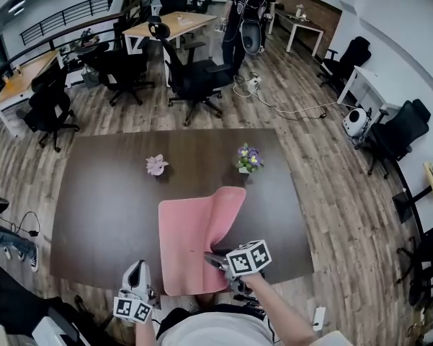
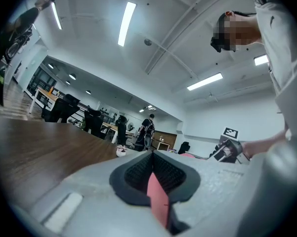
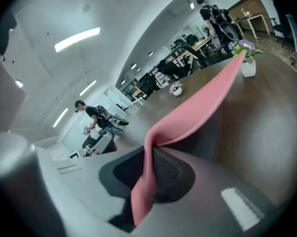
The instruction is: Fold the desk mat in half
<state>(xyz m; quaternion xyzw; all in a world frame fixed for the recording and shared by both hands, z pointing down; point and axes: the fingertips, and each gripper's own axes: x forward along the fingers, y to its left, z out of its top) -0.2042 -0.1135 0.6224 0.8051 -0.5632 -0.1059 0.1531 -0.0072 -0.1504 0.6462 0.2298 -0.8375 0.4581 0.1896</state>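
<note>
Folding has only just begun. The pink desk mat lies on the dark table, close to the near edge where the person stands. The right gripper has its jaws pinched tight on the mat's near right corner, and that corner is up off the table. In the head view the right side of the mat curls up and leans toward the far end. The left side of the mat lies flat on the wood. The left gripper is low by the near edge, and its jaws are pinched together on a thin bit of pink mat too. So the grab is done, and the lift is part done on one side. What is left, I think, is to lift the left corner as well, carry the near edge over to the far edge, lay it down so the edges match, and let go. Two little flower pots, a pink one and a purple one, stand near the mat's far end and could get bumped.
</note>
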